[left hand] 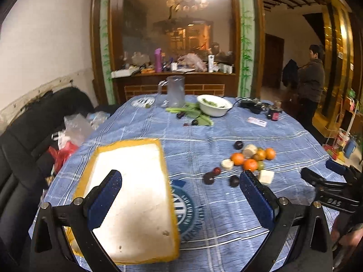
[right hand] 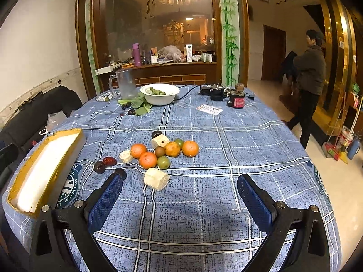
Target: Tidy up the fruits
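A cluster of fruit lies on the blue checked tablecloth: several oranges [right hand: 148,159] [left hand: 250,164], green fruits [right hand: 163,162], dark plums [right hand: 99,166] [left hand: 208,178], a red date [right hand: 109,161] and pale cut chunks [right hand: 156,178] [left hand: 266,176]. A yellow-rimmed box with a white inside [left hand: 133,195] [right hand: 43,167] stands to the left. My left gripper [left hand: 181,181] is open and empty, over the box's right edge. My right gripper [right hand: 180,183] is open and empty, just in front of the fruit. It also shows at the right of the left wrist view [left hand: 326,181].
At the table's far side stand a white bowl of greens [right hand: 161,94], a clear pitcher [right hand: 126,86], leafy greens with more plums [right hand: 131,111], a dark jar [right hand: 237,98] and a card [right hand: 209,109]. A black sofa with bags [left hand: 45,131] is left. A person [right hand: 310,72] walks at right.
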